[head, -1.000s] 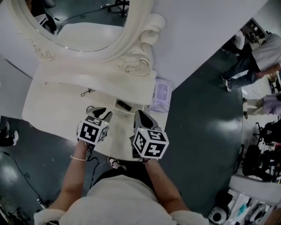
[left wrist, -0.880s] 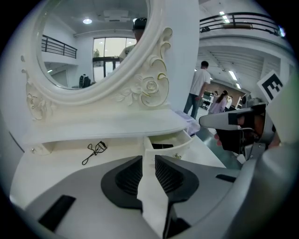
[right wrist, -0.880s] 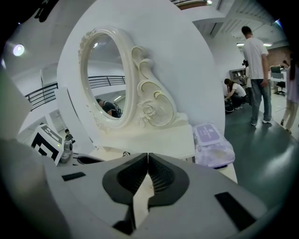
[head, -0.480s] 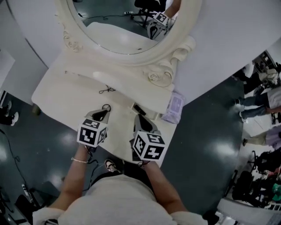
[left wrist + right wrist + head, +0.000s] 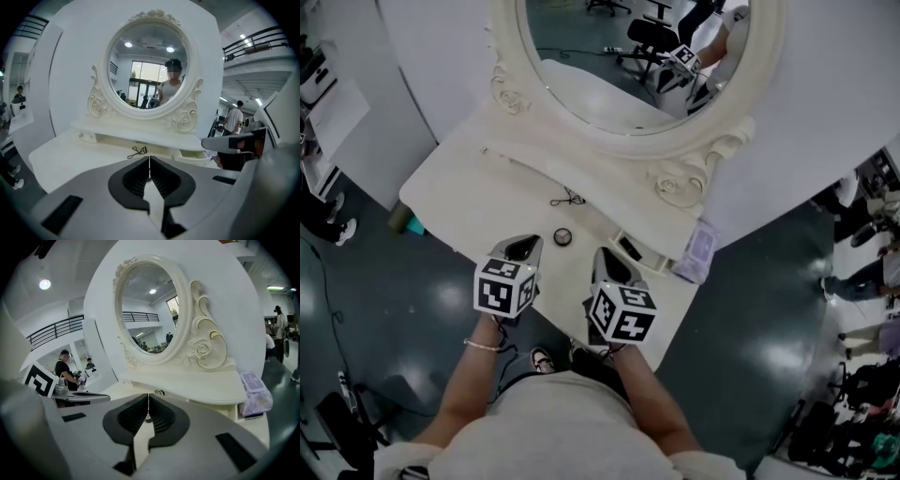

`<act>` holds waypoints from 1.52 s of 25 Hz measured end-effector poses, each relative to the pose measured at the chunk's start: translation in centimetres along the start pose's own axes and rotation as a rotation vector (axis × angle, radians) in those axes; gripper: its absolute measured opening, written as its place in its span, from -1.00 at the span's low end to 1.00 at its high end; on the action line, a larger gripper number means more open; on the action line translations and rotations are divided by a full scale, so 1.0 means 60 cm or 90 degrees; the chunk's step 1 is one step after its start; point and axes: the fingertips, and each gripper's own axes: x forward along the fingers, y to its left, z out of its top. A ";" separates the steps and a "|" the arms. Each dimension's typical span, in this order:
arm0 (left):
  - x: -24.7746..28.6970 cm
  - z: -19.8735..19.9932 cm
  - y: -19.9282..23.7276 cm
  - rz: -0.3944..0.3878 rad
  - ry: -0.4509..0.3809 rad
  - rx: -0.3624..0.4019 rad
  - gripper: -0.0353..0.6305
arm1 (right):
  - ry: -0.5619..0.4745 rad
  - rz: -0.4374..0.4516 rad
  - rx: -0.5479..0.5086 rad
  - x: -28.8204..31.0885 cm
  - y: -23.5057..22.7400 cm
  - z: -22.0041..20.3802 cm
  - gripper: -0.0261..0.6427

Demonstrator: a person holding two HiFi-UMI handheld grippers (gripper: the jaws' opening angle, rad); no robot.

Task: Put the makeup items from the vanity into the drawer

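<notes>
A small round dark compact (image 5: 563, 237) lies on the white vanity top (image 5: 469, 202), just ahead of and between my two grippers. Farther back lies a black eyelash curler (image 5: 567, 199) (image 5: 138, 151). The little drawer (image 5: 630, 249) (image 5: 194, 156) under the mirror shelf stands open at the right with a dark item in it. My left gripper (image 5: 525, 248) (image 5: 149, 161) has just been closing; its jaws meet with nothing between them. To its right, above the near edge, my right gripper (image 5: 609, 264) (image 5: 148, 399) is shut and empty.
An oval mirror (image 5: 637, 66) in a carved frame rises behind the shelf. A purple packet (image 5: 700, 251) (image 5: 255, 392) lies at the vanity's right end. A teal object (image 5: 412, 225) sits low by the left corner. People stand on the dark floor at the far right.
Both grippers have drawn back and risen a little. The round compact, earlier right at the left gripper's tip, now lies apart from it on the tabletop.
</notes>
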 end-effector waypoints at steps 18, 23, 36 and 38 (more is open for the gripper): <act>-0.008 0.007 -0.021 -0.016 -0.015 0.035 -0.86 | -0.019 -0.034 0.018 -0.018 -0.018 0.001 -0.87; -0.004 -0.004 -0.017 -0.024 -0.008 0.019 -0.86 | -0.013 -0.037 0.016 -0.018 -0.020 -0.003 -0.87; 0.080 -0.075 -0.032 -0.099 0.068 -0.020 -0.56 | 0.035 -0.070 -0.013 -0.005 -0.068 -0.036 -0.87; 0.095 -0.086 -0.030 -0.091 0.080 -0.021 -0.53 | 0.050 -0.070 -0.011 -0.004 -0.078 -0.046 -0.87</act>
